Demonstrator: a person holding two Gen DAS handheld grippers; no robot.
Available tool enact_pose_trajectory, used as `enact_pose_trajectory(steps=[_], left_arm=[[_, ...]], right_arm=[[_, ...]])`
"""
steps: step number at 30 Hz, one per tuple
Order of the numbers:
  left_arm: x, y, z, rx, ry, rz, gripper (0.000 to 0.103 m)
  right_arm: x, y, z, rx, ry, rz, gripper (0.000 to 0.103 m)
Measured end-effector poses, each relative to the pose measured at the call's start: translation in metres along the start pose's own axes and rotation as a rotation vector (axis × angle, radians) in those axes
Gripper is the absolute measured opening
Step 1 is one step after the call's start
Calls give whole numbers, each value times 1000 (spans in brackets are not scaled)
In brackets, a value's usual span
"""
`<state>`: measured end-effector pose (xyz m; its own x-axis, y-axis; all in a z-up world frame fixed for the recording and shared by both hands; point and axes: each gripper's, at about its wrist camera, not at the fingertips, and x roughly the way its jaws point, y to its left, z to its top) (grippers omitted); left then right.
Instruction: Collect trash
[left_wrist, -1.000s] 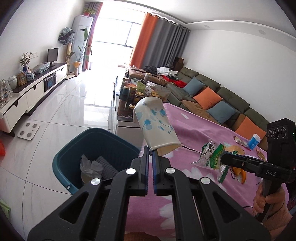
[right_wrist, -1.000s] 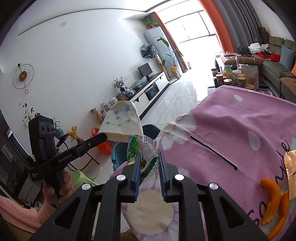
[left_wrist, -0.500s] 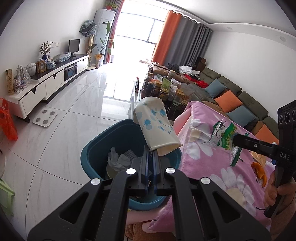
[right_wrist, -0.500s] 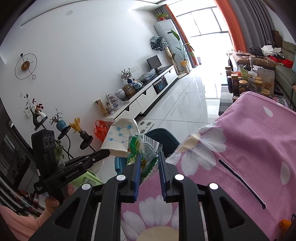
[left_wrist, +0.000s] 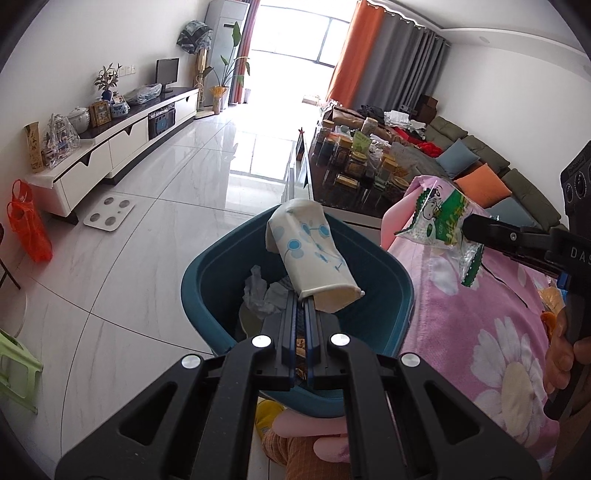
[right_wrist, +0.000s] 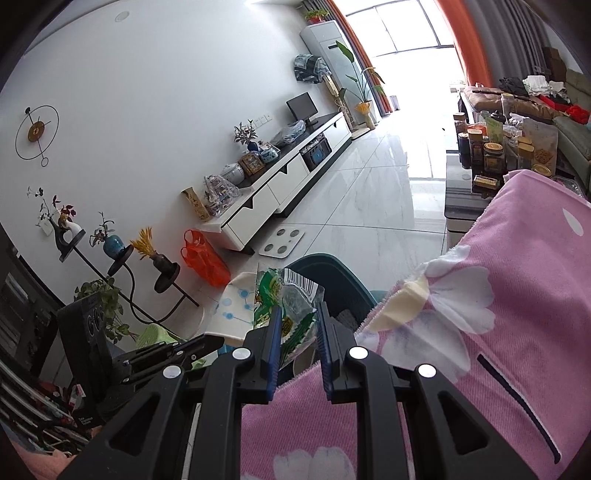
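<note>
My left gripper (left_wrist: 300, 300) is shut on the rim of a crushed white paper cup with blue dots (left_wrist: 310, 249), held over the teal trash bin (left_wrist: 207, 295) on the floor. Crumpled paper (left_wrist: 260, 291) lies inside the bin. My right gripper (right_wrist: 297, 317) is shut on a green and clear snack wrapper (right_wrist: 286, 299), above the edge of the pink flowered tablecloth (right_wrist: 498, 332) beside the bin (right_wrist: 332, 275). In the left wrist view the wrapper (left_wrist: 441, 221) hangs from the right gripper (left_wrist: 467, 225) just right of the bin. The cup (right_wrist: 232, 306) and left gripper (right_wrist: 212, 341) show in the right wrist view.
A coffee table with several jars (left_wrist: 354, 162) stands behind the bin. A white TV cabinet (left_wrist: 110, 140), a bathroom scale (left_wrist: 109, 214) and an orange bag (left_wrist: 29, 225) are on the left. A sofa with cushions (left_wrist: 480, 173) runs along the right. Orange peel (left_wrist: 550, 319) lies on the cloth.
Both grippers have swung left toward the bin. The cup now hangs lower, over the bin's opening, and the wrapper has come from over the table to its edge beside the bin.
</note>
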<state>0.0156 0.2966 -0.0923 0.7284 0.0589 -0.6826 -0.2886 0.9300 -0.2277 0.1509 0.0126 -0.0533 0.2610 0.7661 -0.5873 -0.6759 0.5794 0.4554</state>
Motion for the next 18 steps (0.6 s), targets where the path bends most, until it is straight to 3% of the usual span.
enact_pose_trajectory(steps=[12,18], left_arm=[[37,10,-11,-18,71,37,4],[49,9,-12,-22,82,44,5]], right_arm=[[37,0,0,26,59,-38,22],[33,0,-4,31,55,-34,27]])
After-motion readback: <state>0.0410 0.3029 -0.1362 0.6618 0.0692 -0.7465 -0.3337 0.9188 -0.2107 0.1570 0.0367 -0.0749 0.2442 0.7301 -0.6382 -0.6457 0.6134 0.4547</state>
